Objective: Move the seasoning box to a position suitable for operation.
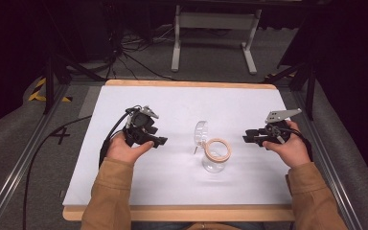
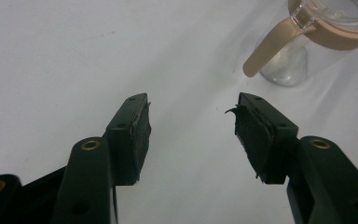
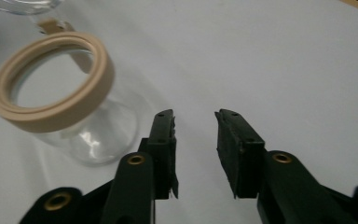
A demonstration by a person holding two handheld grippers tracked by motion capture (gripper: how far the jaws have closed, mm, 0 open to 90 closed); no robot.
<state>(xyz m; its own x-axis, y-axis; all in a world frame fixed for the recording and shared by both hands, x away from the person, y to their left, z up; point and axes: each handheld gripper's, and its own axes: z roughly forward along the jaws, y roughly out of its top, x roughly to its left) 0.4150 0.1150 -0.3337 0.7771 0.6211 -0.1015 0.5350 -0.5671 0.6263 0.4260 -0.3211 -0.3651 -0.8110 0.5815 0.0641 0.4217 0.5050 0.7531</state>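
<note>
Both grippers hover empty, jaws apart: left gripper [image 1: 159,141] at nine o'clock of the glass jar [image 1: 215,155], right gripper [image 1: 247,138] at two, perhaps closer.

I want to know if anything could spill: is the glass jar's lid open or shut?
Open. The clear lid is swung back off the jar, baring the beige rim; the jar stands upright and looks empty.

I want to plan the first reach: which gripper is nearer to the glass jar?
Right. The right gripper sits just beside the glass jar, apart from it; the left gripper is slightly farther on the other side.
</note>
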